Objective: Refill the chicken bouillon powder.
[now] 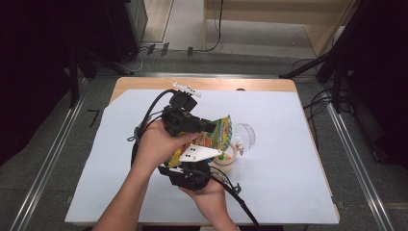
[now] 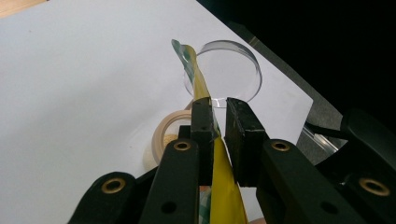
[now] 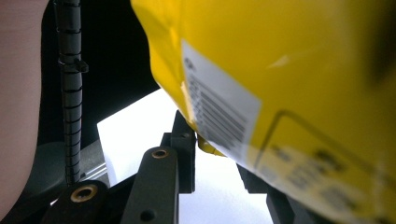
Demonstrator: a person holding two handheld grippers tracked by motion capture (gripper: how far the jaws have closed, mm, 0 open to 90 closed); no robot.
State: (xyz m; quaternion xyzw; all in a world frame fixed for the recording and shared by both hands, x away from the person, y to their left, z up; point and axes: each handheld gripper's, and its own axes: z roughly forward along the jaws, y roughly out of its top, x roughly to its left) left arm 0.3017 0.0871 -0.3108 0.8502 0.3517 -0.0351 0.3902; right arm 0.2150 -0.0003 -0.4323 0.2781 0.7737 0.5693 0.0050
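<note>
A yellow and green snack packet [image 1: 217, 133] is held tilted above a small round beige tub [image 1: 228, 158]. My left gripper [image 1: 210, 127] reaches in from the left and is shut on the packet's upper part. In the left gripper view the thin packet [image 2: 198, 77] stands edge-on between the closed jaws of the left gripper [image 2: 219, 105], with the tub [image 2: 164, 136] below. My right gripper [image 1: 193, 161] comes up from the near side. In its own view the right gripper [image 3: 210, 140] pinches a lower corner of the packet [image 3: 280, 70], and the packet's barcode side hides the right jaw.
A clear round lid [image 1: 246, 134] lies just right of the tub on the white sheet [image 1: 288, 168] that covers the wooden table [image 1: 216, 84]. The lid [image 2: 229, 70] is beyond the jaws in the left gripper view. Cables trail from both grippers.
</note>
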